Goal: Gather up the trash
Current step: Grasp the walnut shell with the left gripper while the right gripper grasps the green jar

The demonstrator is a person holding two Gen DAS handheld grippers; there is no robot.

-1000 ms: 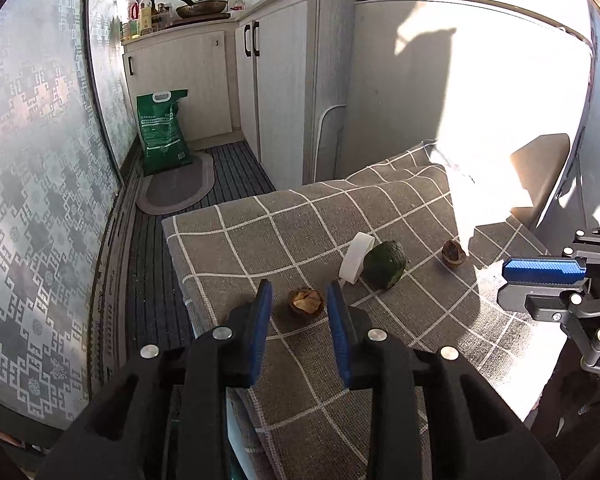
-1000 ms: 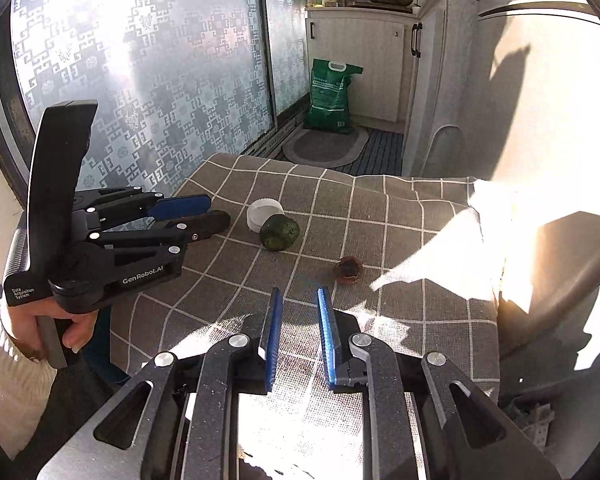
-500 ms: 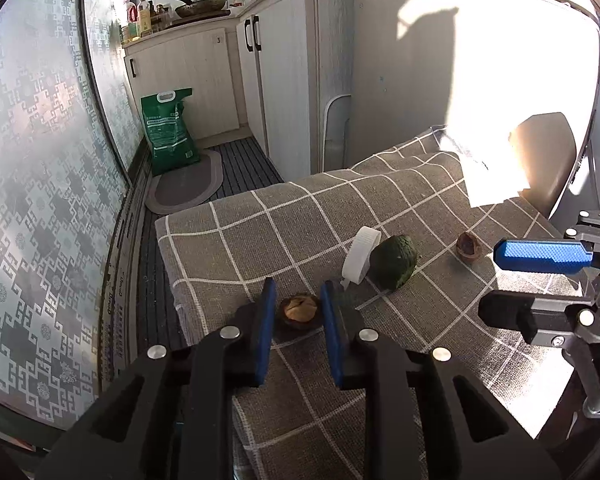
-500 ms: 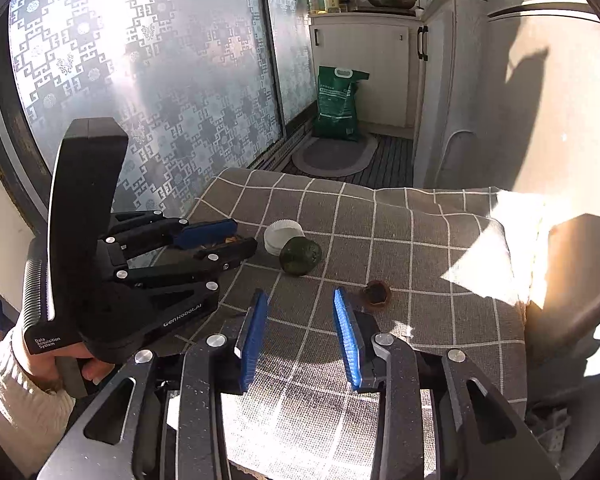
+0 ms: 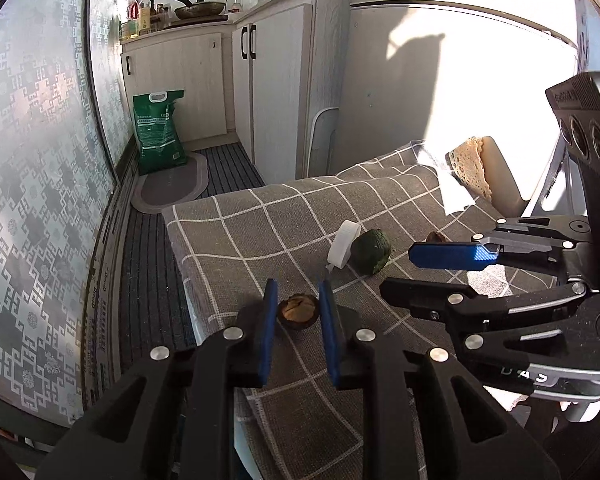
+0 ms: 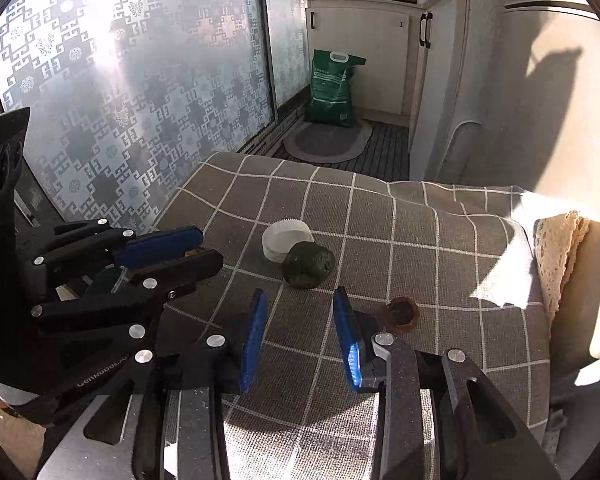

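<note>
A brown walnut shell half (image 5: 298,311) lies on the grey checked cloth (image 5: 260,232) near the table's left edge. My left gripper (image 5: 297,302) is open, its blue pads on either side of the shell and close to it. A dark green avocado (image 6: 308,265) lies mid-table, touching a white paper cup liner (image 6: 286,237). A second walnut shell (image 6: 402,314) lies to its right. My right gripper (image 6: 300,312) is open and empty, just short of the avocado. It also shows in the left wrist view (image 5: 432,268).
A chair with a lace cover (image 6: 560,248) stands at the table's right side. White cabinets (image 5: 276,92) and a fridge (image 5: 440,80) are behind. A green bag (image 5: 158,132) and a floor mat (image 5: 168,188) lie by the patterned glass door (image 5: 32,200).
My left gripper has come down around the near walnut shell. My right gripper has opened wider and moved in towards the avocado.
</note>
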